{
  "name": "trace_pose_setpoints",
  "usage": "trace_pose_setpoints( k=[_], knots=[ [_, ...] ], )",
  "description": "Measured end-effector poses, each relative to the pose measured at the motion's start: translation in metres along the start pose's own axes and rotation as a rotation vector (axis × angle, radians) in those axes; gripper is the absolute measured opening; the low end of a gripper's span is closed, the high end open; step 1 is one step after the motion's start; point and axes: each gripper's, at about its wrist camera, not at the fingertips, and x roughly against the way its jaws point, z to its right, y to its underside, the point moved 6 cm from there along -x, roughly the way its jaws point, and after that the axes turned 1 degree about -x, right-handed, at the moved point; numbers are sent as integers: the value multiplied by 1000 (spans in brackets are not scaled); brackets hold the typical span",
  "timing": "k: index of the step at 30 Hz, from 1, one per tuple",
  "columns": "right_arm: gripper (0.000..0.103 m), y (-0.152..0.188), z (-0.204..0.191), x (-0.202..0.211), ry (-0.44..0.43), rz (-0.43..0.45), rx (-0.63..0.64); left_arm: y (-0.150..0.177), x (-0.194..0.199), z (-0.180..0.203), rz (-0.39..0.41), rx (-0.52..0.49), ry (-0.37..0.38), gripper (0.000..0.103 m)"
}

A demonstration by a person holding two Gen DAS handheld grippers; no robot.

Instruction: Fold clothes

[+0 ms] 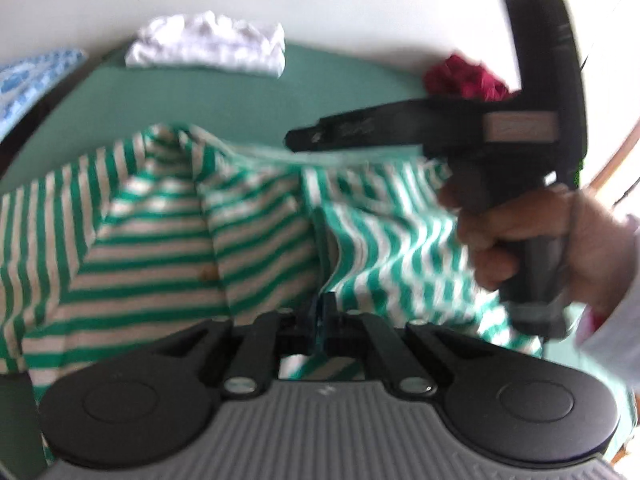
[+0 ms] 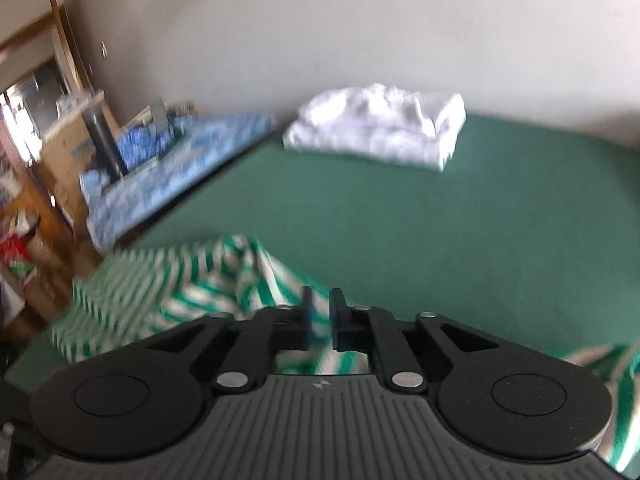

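Early stage: white folded cloth done on green desk; red crumpled garment waits.
Left hand-held gripper pinches green-white striped shirt, unfolded; right hand-held gripper prob. closing on it, blurry.

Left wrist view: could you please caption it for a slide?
Left gripper shut on striped shirt; right gripper reaches over it.

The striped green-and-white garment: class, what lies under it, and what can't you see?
Under the striped garment lies the green table cover, bare around it. The cover beneath the cloth is hidden. The left gripper is shut on a fold.
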Motion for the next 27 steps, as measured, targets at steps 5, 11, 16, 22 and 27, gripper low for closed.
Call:
trace_pose_setpoints(
  k=[5, 11, 16, 22, 27],
  knots=[
    [38, 19, 9, 5, 35, -20, 74, 8, -8, 11, -22, -50, 4, 30],
    [3, 4, 7, 6, 25, 60, 14, 3, -6, 9, -2, -70, 4, 0],
    [5, 7, -1, -27, 31, 33, -23, 5, -3, -8, -17, -75, -29, 0],
    [33, -6, 27, 32, -22, 167, -119, 0, 2, -10, -12, -99, 13, 0],
    [34, 30, 75, 91, 150, 144, -110, -5, 12, -12, -5, -137, -2, 0]
  ],
)
